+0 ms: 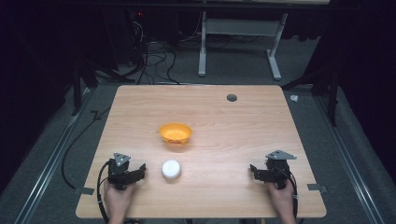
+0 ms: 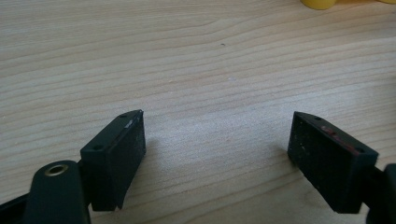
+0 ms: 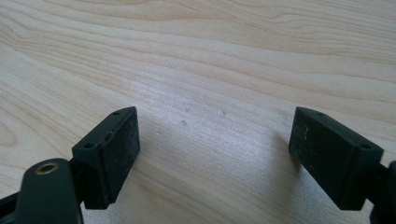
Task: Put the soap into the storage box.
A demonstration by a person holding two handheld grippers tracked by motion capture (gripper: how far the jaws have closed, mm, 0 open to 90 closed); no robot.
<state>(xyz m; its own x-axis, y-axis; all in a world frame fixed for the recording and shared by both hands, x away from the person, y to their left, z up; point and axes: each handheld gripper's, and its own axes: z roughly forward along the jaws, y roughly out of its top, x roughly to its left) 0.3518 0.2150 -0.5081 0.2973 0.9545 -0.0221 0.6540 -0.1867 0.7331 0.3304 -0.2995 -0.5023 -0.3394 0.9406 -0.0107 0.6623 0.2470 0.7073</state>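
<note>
An orange bowl (image 1: 175,133) sits near the middle of the wooden worktop (image 1: 224,121), upright, with something pale and grainy lying in its bottom; the high view is too small to tell what it is. Just in front of it, toward the person, stands a small white round container (image 1: 171,169), its top closed over; whether that is a lid or the base of an upturned cup I cannot tell. Bowl and container are near each other but apart.

The left hand-held gripper (image 1: 138,171) rests on the worktop just beside the white container, on its left, not touching it. Its jaws are spread wide with only bare wood between them. The right hand-held gripper (image 1: 254,171) lies well apart on the right side, jaws equally wide and holding nothing.
</note>
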